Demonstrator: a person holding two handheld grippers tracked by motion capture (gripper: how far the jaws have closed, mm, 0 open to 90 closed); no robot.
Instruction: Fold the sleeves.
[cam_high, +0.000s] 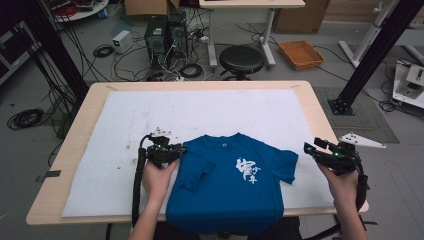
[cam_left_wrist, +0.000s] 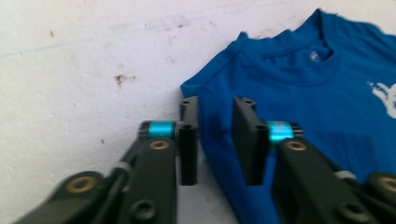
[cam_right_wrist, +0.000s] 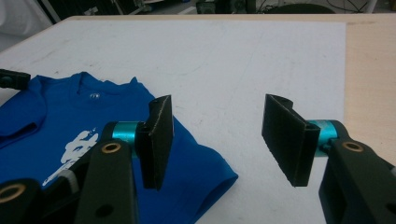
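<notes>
Since it's thin cotton, the blue T-shirt (cam_high: 230, 185) should be light, floppy, non-slip; best pinched at shoulder seams or hem. L to R: left gripper (cam_left_wrist: 214, 140), jaws narrow, straddling the shirt's shoulder edge; shirt front-up w/ white print, one sleeve folded in, hem hanging off table at 6 o'clock; right gripper (cam_right_wrist: 217, 140) wide apart, holding nothing, beside the 3 o'clock sleeve.

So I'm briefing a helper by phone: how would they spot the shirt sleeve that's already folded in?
Find the white mat on the wooden table, then the blue shirt at its near edge. The folded sleeve is by the left gripper, lying over the body; the other sleeve spreads flat.
</notes>
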